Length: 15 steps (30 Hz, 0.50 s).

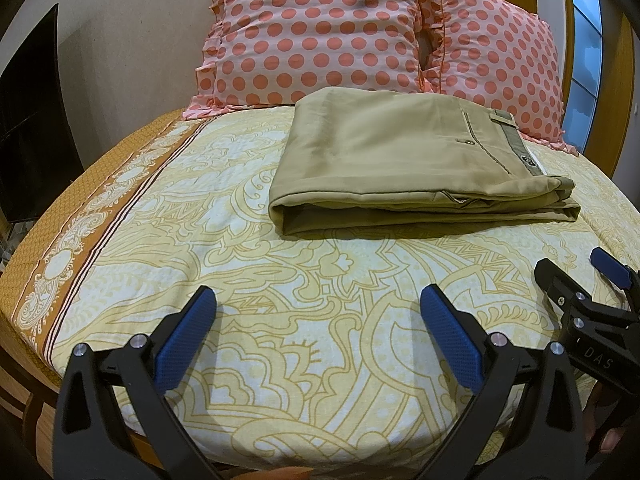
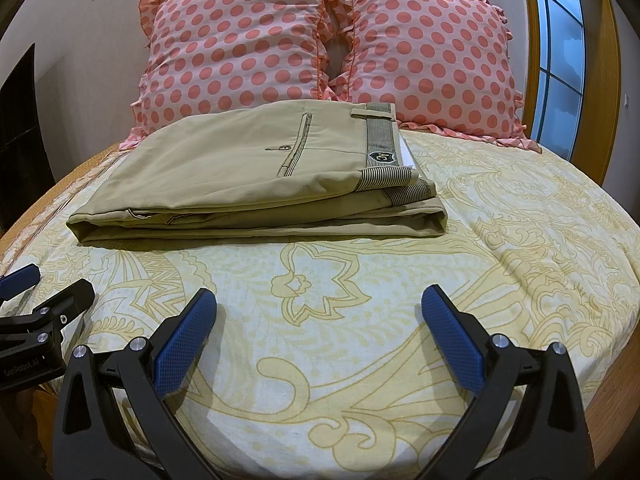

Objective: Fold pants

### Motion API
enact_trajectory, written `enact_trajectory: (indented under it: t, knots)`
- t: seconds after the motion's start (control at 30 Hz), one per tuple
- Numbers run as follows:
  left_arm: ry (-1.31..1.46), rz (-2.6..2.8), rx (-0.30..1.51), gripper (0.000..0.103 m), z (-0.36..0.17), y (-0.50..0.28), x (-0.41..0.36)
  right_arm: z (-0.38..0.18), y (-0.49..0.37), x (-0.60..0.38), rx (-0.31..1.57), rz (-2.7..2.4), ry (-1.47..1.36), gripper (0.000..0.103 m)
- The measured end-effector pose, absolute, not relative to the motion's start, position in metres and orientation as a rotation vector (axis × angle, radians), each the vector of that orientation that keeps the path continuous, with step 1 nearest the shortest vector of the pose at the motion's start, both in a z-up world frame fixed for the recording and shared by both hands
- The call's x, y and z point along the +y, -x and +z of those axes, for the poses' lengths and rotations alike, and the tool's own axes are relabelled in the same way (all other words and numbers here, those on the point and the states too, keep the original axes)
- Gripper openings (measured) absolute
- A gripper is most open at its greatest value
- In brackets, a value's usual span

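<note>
Khaki trousers (image 1: 404, 160) sit folded into a flat stacked bundle on the patterned bedsheet (image 1: 280, 320), and everything here reads off that bundle. Both tools hover on its near side, well apart from it, with bare sheet between fingers and cloth. The bundle's long axis runs left to right, across the line of the fingers, with the striped waistband (image 2: 380, 148) at its right end and the rounded fold at its left.

The left gripper (image 1: 318, 308) stands spread wide, nothing between its blue pads (image 1: 184, 344); the bundle lies ahead and off to its right. The right gripper (image 2: 318, 308) is equally spread and empty-handed, with the bundle ahead and a little to its left. Neither looks clearly nearer; I'd call it even.

The count: one pair of trousers, two polka-dot pillows (image 2: 240, 44) propped just behind the bundle's far edge, two grippers.

My read is that the folding looks essentially finished; any coming move would be a tidy-up of that long near edge, reached straight ahead.
</note>
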<state>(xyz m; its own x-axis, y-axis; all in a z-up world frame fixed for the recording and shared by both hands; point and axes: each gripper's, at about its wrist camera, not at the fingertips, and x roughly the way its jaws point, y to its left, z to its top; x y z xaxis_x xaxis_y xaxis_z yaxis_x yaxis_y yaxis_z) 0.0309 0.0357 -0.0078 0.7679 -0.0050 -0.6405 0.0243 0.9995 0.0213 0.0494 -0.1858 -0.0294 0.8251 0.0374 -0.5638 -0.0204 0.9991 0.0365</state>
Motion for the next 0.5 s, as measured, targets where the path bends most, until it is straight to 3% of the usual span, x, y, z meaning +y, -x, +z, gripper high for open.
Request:
enact_trajectory:
  t: [0.5]
  knots:
    - [-0.027, -0.015, 0.688, 0.101, -0.0063, -0.0314, 0.0365, -0.0304, -0.0496, -0.1867, 0.598, 0.032, -0.029, 0.102]
